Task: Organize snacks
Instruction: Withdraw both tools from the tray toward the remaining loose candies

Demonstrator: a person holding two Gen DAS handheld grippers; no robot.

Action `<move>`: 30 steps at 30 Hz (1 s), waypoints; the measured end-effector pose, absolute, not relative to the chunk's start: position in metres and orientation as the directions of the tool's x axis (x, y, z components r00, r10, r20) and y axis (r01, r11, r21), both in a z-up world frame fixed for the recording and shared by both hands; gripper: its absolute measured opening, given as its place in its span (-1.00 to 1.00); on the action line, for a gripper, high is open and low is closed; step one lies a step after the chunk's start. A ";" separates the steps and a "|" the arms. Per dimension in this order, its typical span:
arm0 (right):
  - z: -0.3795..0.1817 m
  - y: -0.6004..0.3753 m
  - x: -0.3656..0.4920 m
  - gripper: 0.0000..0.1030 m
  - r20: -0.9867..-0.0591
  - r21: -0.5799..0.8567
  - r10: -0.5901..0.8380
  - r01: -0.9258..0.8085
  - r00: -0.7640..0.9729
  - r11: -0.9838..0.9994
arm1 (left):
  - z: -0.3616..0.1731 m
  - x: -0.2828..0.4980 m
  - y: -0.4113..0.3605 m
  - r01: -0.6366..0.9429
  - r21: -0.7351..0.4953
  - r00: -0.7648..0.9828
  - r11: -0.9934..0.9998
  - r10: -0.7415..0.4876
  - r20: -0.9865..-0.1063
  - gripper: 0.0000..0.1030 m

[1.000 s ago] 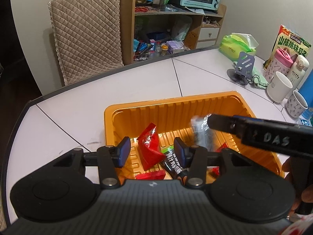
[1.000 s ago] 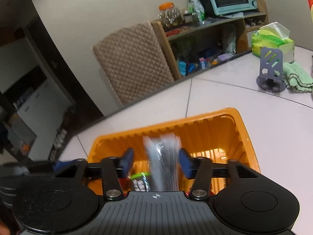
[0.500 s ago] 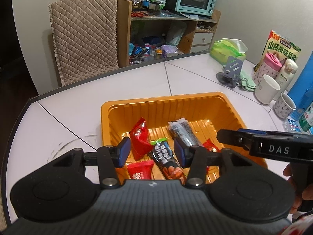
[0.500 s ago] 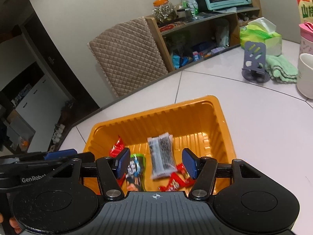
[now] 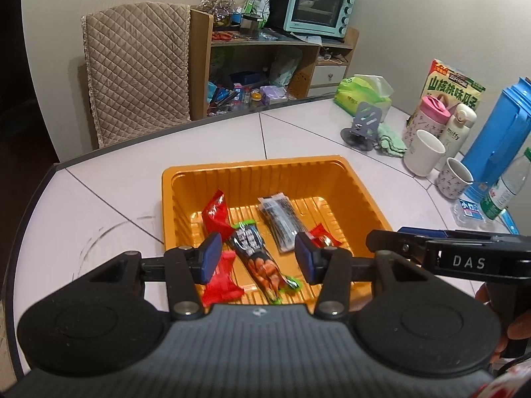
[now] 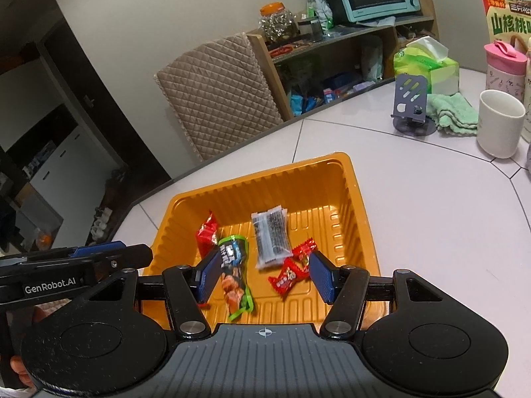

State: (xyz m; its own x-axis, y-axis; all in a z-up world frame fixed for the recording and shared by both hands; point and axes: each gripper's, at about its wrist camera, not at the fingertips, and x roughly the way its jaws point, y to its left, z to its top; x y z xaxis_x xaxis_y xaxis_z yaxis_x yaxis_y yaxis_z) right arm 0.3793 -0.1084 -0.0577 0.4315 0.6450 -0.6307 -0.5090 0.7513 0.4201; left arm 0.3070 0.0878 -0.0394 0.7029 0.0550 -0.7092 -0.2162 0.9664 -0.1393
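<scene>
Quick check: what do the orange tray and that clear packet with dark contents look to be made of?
Orange tray: likely thin moulded plastic, glossy; ribbed walls and floor catch highlights. Clear packet: apparently transparent plastic film, shiny and crinkled, with a sealed top edge; the dark contents show through.

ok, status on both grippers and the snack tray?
Left gripper open, empty. Right gripper open, empty. Orange tray holds the clear dark-filled packet, green-edged bar and red candies. Nothing in the way.
</scene>
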 end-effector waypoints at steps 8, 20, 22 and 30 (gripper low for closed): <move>-0.048 -0.124 0.351 0.14 -0.631 0.410 0.644 -0.518 0.433 0.751 | -0.030 0.271 0.073 -0.214 -0.150 0.711 0.965 0.049 -0.702 -0.14; -0.045 -0.149 0.306 0.14 -0.654 0.395 0.626 -0.513 0.425 0.762 | -0.029 0.213 0.059 -0.210 -0.147 0.696 0.967 0.043 -0.717 -0.13; -0.046 -0.151 0.298 0.14 -0.661 0.392 0.620 -0.511 0.422 0.765 | -0.031 0.204 0.057 -0.216 -0.150 0.692 0.965 0.043 -0.720 -0.10; -0.055 -0.159 0.268 0.15 -0.691 0.385 0.609 -0.514 0.390 0.767 | -0.039 0.173 0.049 -0.226 -0.160 0.672 0.961 0.035 -0.740 -0.08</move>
State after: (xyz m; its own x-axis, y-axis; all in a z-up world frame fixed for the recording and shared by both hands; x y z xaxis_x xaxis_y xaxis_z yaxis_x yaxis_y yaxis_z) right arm 0.2679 -0.1593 -0.0547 0.3903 0.6086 -0.6909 -0.5142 0.7665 0.3848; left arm 0.1728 0.0491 -0.0391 0.6718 0.0346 -0.7399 -0.2256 0.9610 -0.1599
